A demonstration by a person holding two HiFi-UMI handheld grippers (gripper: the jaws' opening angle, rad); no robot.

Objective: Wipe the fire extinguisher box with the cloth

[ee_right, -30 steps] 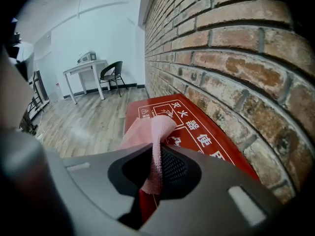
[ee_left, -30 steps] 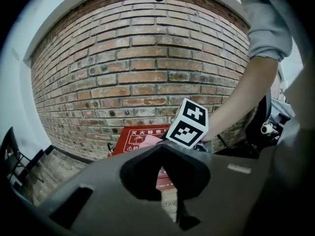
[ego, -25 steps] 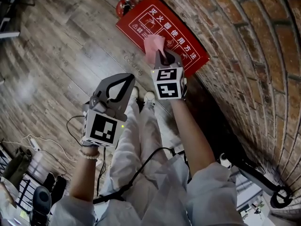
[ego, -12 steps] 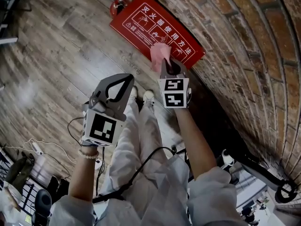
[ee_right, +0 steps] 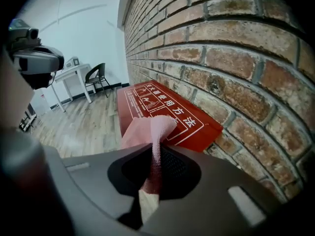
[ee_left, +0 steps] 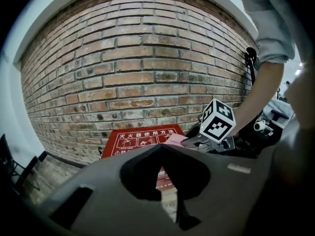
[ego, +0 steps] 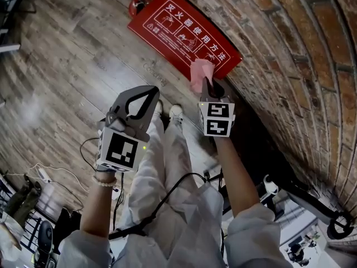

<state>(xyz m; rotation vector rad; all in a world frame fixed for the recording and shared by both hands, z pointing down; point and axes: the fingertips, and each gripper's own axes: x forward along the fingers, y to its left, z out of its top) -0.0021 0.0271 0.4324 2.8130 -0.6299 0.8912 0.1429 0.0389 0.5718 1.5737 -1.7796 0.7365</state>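
Observation:
The red fire extinguisher box [ego: 181,29] stands against the brick wall, white printed instructions on its top face. My right gripper [ego: 208,86] is shut on a pink cloth [ego: 201,74], which it holds at the box's near-right edge. In the right gripper view the cloth [ee_right: 153,132] is pinched between the jaws and bunches out over the box [ee_right: 170,109]. My left gripper [ego: 144,95] hovers over the wooden floor, left of the box, shut with nothing in it. From the left gripper view I see the box [ee_left: 140,137], the cloth [ee_left: 175,140] and the right gripper's marker cube [ee_left: 217,124].
A brick wall [ego: 290,60] runs behind the box. A red extinguisher [ego: 138,4] stands at the box's far end. Cables [ego: 83,149] lie on the floor at left. A scooter [ego: 312,208] leans by the wall at lower right. A chair [ee_right: 98,77] stands farther off.
My right gripper has slid the cloth across the box top, from its middle toward the near-right edge. The left gripper has stayed put.

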